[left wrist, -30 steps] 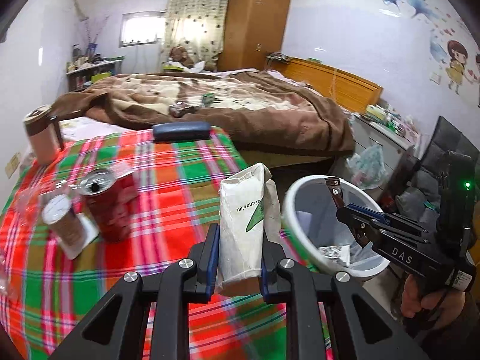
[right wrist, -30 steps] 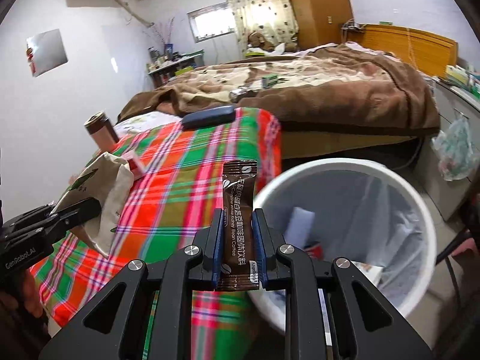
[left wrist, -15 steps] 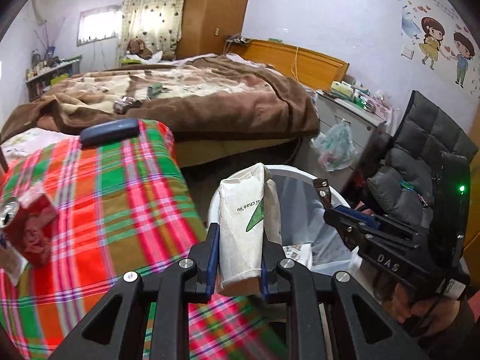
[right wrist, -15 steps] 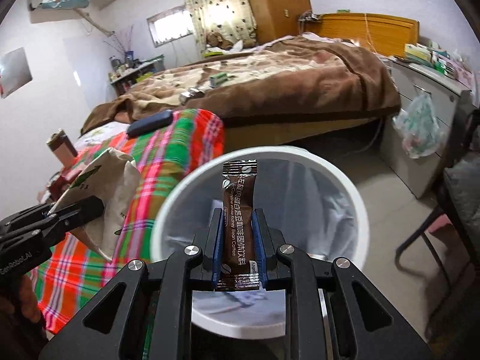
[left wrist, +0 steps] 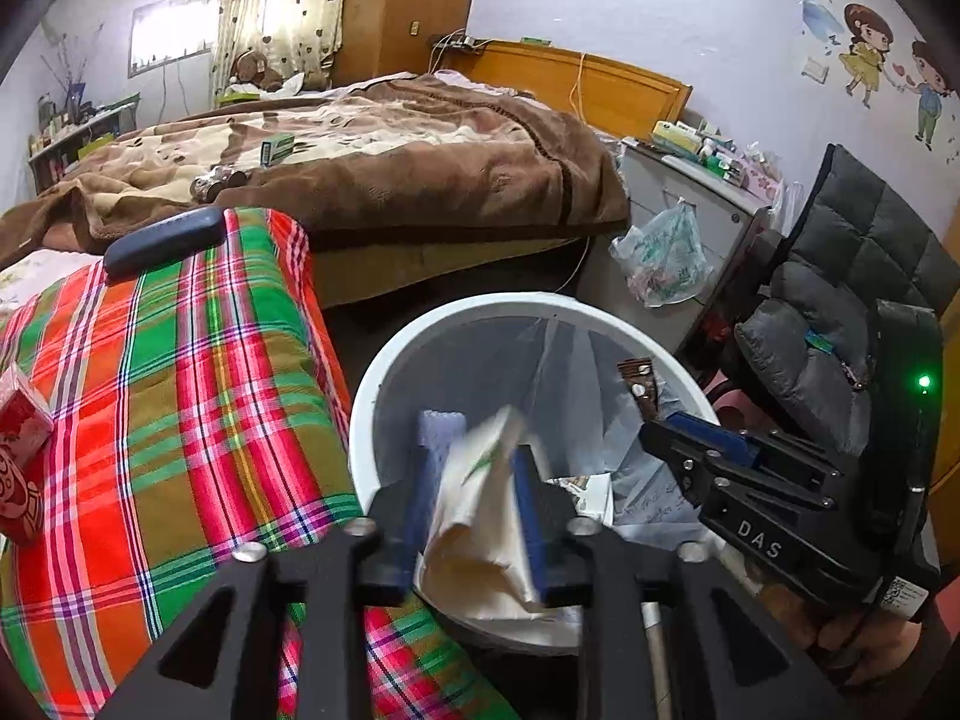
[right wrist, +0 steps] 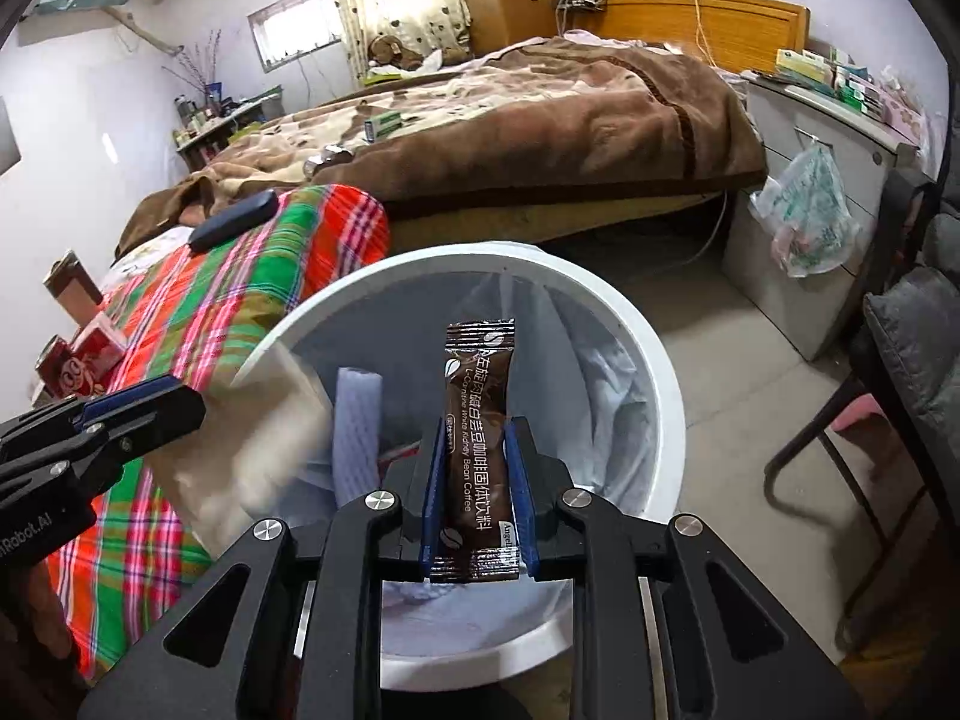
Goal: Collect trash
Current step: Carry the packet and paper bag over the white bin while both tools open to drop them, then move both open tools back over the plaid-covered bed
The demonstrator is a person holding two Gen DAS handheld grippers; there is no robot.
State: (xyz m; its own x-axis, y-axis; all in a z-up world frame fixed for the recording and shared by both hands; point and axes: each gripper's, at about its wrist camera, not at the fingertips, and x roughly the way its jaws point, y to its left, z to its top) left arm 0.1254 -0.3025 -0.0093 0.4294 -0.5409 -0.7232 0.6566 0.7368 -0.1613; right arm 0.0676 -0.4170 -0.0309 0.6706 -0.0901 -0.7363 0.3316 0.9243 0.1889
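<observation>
My left gripper is over the white trash bin. Its jaws have spread and the white paper bag sits loose and blurred between them, tilting down into the bin. From the right wrist view the bag is a blur at the bin's left rim. My right gripper is shut on a brown coffee sachet and holds it upright over the bin. It shows in the left wrist view with the sachet sticking up.
The bin is lined with a plastic bag and holds a pale blue pad and scraps. A plaid-covered table stands left of it with a red can and a dark case. A bed, a cabinet and a chair surround.
Both grippers moved from the table to above the bin. The left jaws have opened wider and the paper bag has slumped and started to drop. The right still holds the sachet.
</observation>
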